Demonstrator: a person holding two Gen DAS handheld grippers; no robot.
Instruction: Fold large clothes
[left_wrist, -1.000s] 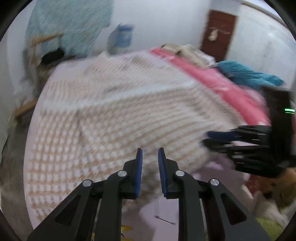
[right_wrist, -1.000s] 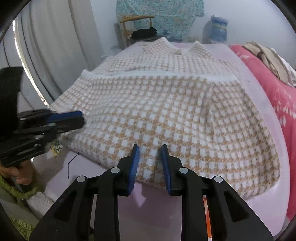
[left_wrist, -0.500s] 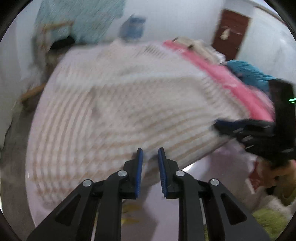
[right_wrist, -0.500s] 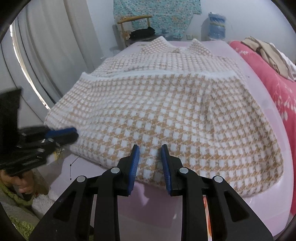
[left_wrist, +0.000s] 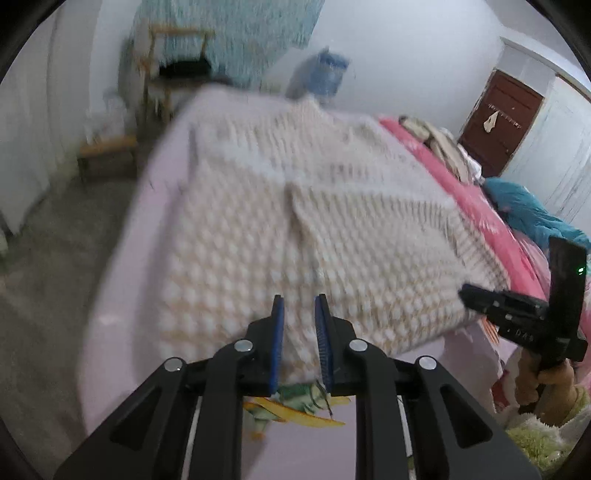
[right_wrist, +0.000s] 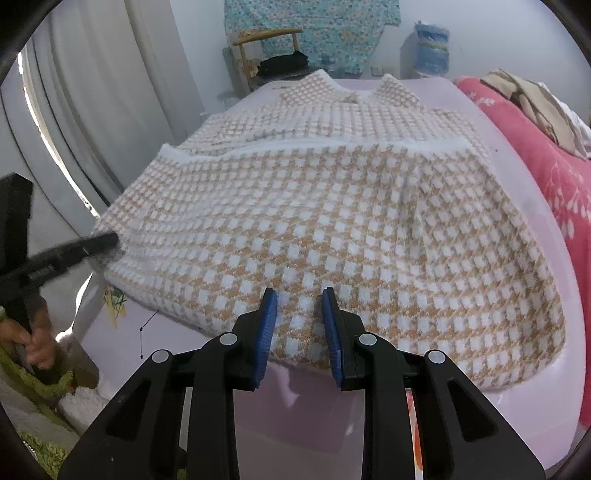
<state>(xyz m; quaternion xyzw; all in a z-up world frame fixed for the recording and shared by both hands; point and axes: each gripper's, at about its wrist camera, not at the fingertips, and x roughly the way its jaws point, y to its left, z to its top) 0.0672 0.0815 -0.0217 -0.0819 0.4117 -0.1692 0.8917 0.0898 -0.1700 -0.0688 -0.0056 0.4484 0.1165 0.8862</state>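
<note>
An orange-and-white checked knit garment (right_wrist: 314, 221) lies spread on the lilac bed (right_wrist: 461, 92), its lower part folded up along a white hem line. My right gripper (right_wrist: 298, 295) hovers over the near hem with a narrow gap between its blue pads and nothing pinched. In the blurred left wrist view the garment (left_wrist: 295, 229) fills the middle, and my left gripper (left_wrist: 298, 301) stands over its near edge, jaws slightly apart and empty. From the right wrist view the left gripper (right_wrist: 109, 240) has its tip at the garment's near left corner. The right gripper (left_wrist: 465, 293) shows at the garment's right edge.
A pink blanket (right_wrist: 546, 162) with a pile of clothes (right_wrist: 535, 99) runs along the bed's right side. A teal garment (left_wrist: 528, 214) lies further right. Curtains (right_wrist: 92, 92) hang to the left, with a wooden chair (right_wrist: 266, 44) and a water jug (right_wrist: 430, 48) beyond the bed.
My left gripper has swept sideways along the bed's near edge and rolled, ending at the garment's left corner. The right gripper has stayed put. Neither gap has changed.
</note>
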